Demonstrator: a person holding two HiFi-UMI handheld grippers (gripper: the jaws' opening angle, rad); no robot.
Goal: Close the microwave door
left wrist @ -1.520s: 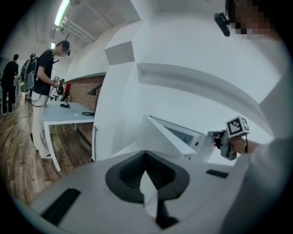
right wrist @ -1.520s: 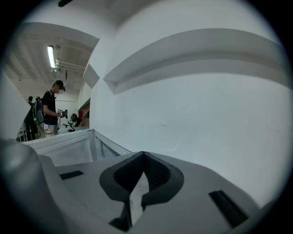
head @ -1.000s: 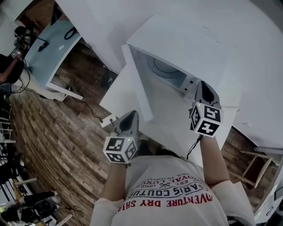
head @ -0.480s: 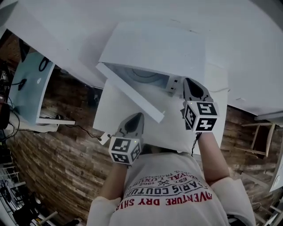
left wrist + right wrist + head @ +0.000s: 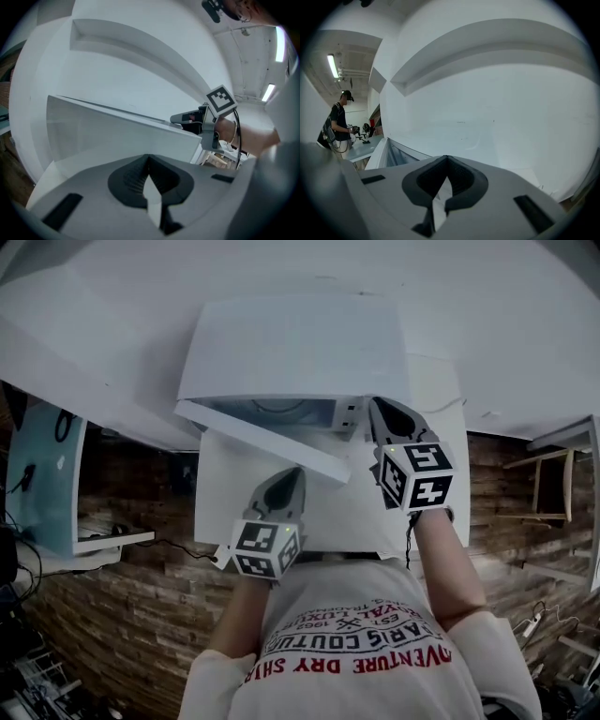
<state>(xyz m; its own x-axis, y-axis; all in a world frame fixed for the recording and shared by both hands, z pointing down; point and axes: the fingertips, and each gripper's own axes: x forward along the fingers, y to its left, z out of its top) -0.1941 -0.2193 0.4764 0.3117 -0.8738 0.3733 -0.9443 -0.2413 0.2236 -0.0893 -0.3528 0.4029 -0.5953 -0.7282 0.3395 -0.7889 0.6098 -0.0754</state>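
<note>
The white microwave stands on a white table against the wall. Its door hangs partly open, slanting out from the left hinge, and a slice of the cavity shows behind it. My left gripper is shut and empty, its tips close to the door's outer face; I cannot tell whether they touch. My right gripper, also shut and empty, sits at the microwave's right front corner. In the left gripper view it shows beyond the door's free edge. The door's edge shows at the left of the right gripper view.
Wooden floor lies below the table. A light-blue-topped desk stands at the left and a wooden stool at the right. A person stands far off by another table. White wall surrounds the microwave.
The door has swung from wide open to a narrower angle against the microwave. My left gripper has followed it forward, and the right gripper has stayed by the right front corner.
</note>
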